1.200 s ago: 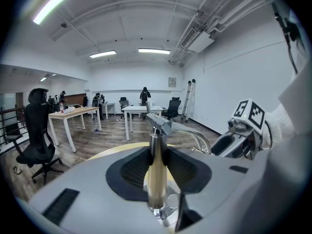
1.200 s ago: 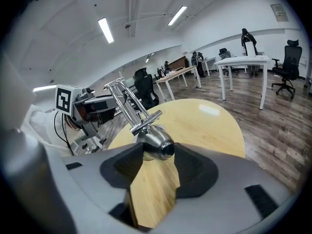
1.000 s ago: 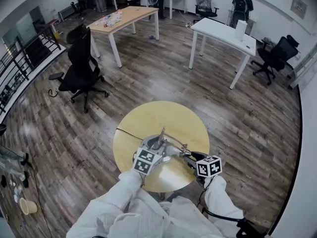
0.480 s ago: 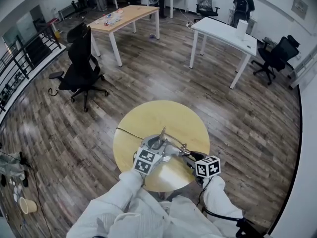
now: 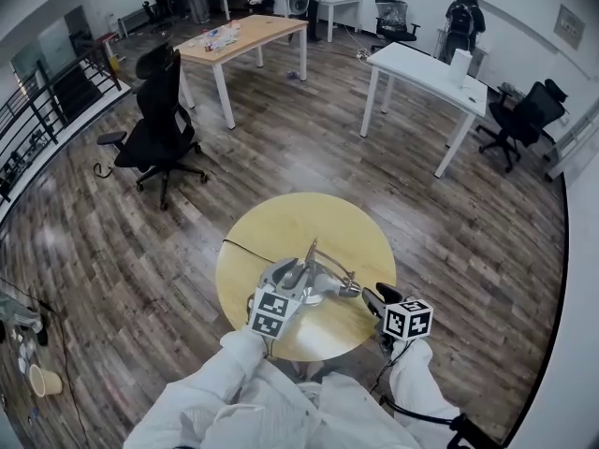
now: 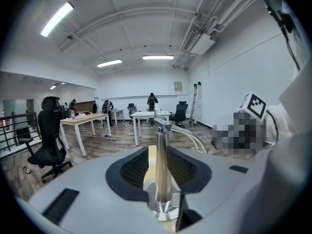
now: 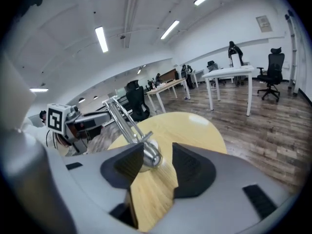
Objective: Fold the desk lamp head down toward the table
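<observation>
**Lamp head low over the table, both grippers open around the lamp**

Here we are at the round wooden table [image 5: 309,218], and the lamp [image 5: 314,267] stands on its near half, right in front of the person. Look at the left gripper [image 6: 157,150]: jaws apart, with the lamp's upright post [image 6: 162,172] standing between them. The pad on the picture's right sits close against the post. A sliver of yellow table shows between the post and the other pad, so there's no squeeze.

Over to the right gripper [image 7: 158,147]: jaws wide as well, and the shiny lamp head [image 7: 151,155] lies between them. It's tucked close to the pad on the picture's left, with a clear gap to the other. Nothing gripped.

The thin arm [image 7: 122,118] slants down from the top of the post to that head, which sits low over the tabletop. Whether it touches the wood, I can't tell. From above, the two grippers flank the lamp, left at the post, right at the head. A black office chair [image 5: 159,129] stands well beyond the table.
</observation>
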